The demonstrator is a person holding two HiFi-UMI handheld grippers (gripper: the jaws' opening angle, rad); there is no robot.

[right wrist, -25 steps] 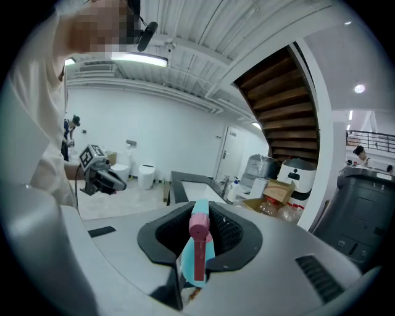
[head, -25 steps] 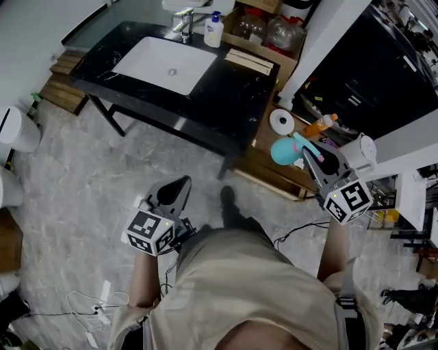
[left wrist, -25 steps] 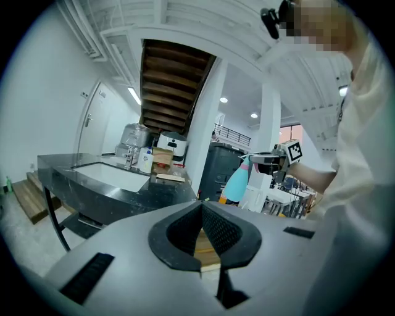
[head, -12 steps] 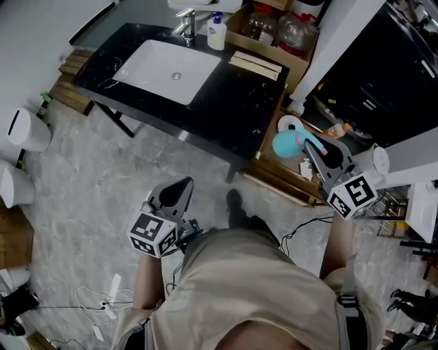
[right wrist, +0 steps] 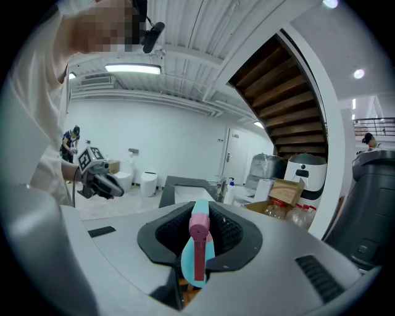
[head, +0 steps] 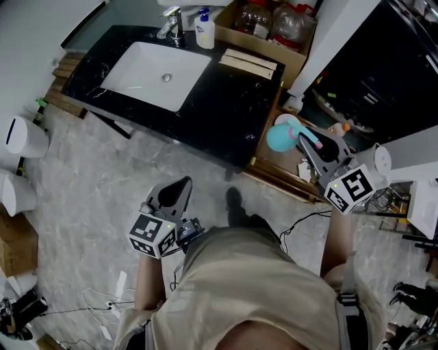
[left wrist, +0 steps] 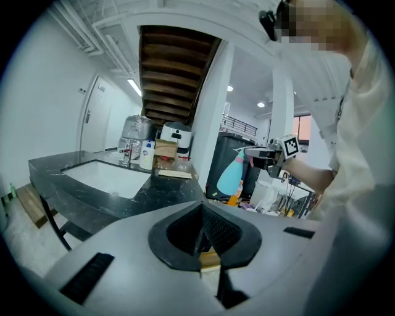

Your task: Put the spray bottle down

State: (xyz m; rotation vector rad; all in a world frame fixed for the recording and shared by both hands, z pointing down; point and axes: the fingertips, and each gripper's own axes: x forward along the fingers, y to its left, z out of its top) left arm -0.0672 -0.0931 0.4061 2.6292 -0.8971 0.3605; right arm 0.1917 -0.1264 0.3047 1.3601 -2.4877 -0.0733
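The spray bottle (head: 279, 137) is teal with a pink trigger head. My right gripper (head: 302, 141) is shut on its neck and carries it in the air, over a low wooden crate (head: 272, 179) beside the black counter (head: 226, 89). In the right gripper view the bottle (right wrist: 196, 250) sits between the jaws with its pink nozzle towards the camera. My left gripper (head: 179, 186) hangs over the grey floor in front of the counter, shut, with nothing in it (left wrist: 200, 229). The left gripper view shows the bottle (left wrist: 232, 176) off to the right.
A white sink (head: 155, 65), a tap and a soap bottle (head: 203, 18) are on the counter. A box of water bottles (head: 274, 24) stands behind it, a white pillar (head: 332, 41) to its right. White fixtures (head: 20, 137) line the left wall. Cables (head: 102, 301) lie on the floor.
Both grippers have drifted forward with the person, towards the counter. The right gripper keeps its hold on the spray bottle, and the left stays shut.
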